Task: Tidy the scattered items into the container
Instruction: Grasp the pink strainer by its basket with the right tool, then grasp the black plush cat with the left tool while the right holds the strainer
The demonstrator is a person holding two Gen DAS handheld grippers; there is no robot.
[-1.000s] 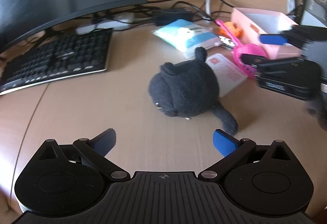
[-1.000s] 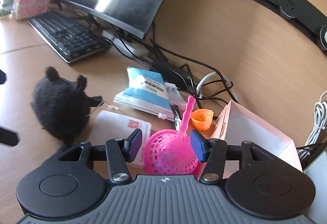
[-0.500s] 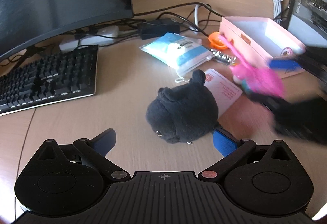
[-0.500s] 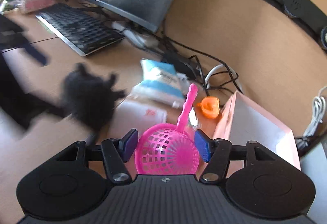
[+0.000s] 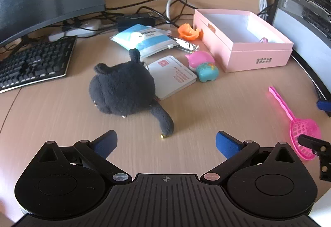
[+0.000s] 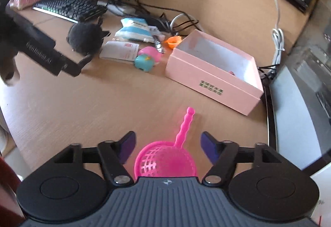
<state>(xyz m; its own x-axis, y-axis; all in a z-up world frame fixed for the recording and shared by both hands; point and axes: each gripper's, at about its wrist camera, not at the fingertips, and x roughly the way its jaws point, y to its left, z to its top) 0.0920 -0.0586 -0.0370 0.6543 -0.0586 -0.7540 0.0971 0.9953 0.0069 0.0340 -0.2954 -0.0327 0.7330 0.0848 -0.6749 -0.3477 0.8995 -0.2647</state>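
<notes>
Tabletop [image 5: 227,102]: box [image 5: 244,48] far right; two small toys [image 5: 203,65] just left of it; booklet [image 5: 171,75] between toys and plush [image 5: 122,90]; keyboard [image 5: 33,63] far left; scoop [image 5: 298,123] near right, apart from box.

From my left wrist view, the right claw [image 5: 322,123] is cut off by the frame's right edge; I see only one blue pad and a black bracket. That bracket covers part of the scoop [image 5: 304,138] basket. In the right wrist view the scoop's lower basket is hidden behind the claw body. Something small and pink lies in the box [image 5: 258,57]; the box wall hides most of it, so I cannot identify it. The plush [image 5: 122,90] covers a corner of the card [image 5: 175,75]. The print on the box side is too small for me to read.
</notes>
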